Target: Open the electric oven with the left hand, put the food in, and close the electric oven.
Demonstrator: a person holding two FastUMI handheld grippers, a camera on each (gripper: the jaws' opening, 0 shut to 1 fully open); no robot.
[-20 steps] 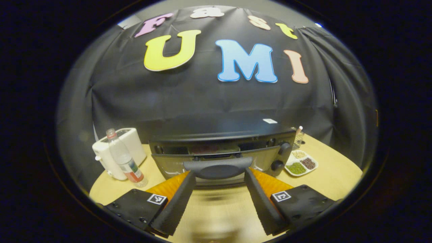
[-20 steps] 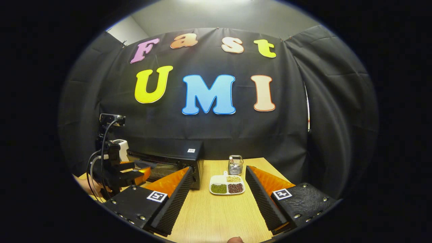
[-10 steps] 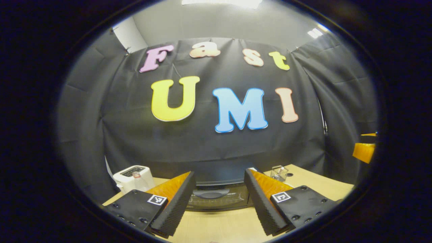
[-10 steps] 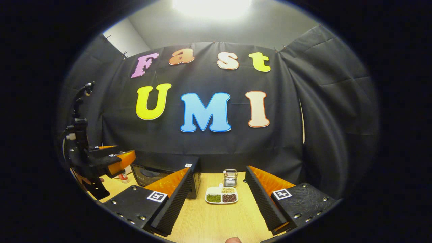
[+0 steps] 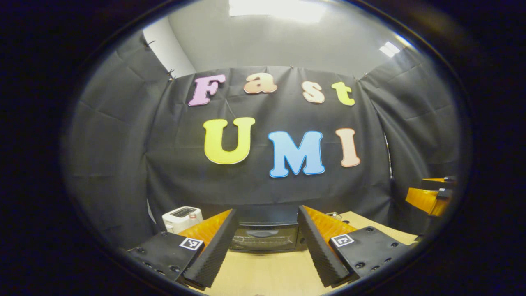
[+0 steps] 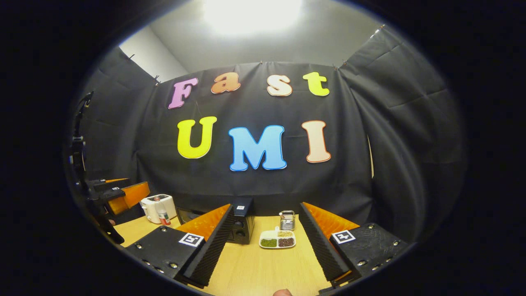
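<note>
The black electric oven [image 5: 265,237] stands on the wooden table [image 5: 267,271] with its door up and shut, the handle [image 5: 258,233] across the top of the glass. My left gripper [image 5: 267,210] is open and empty, held back from the oven, which shows between its fingers. In the right gripper view the oven [image 6: 243,224] appears from its knob side, partly hidden behind one finger. My right gripper [image 6: 266,206] is open and empty above the table [image 6: 263,267]. The left gripper [image 6: 119,193] hangs at the far left there; the right gripper [image 5: 431,197] sits at the far right of the left gripper view.
A white divided plate of beans [image 6: 277,239] and a small wire holder [image 6: 287,220] stand right of the oven. A white toaster [image 6: 156,206] and a bottle [image 6: 163,216] stand to its left. The toaster [image 5: 182,216] also shows beside the oven.
My left gripper has come off the oven handle, with the door now shut, and has drawn back and up. The right gripper has also pulled back from the table things.
</note>
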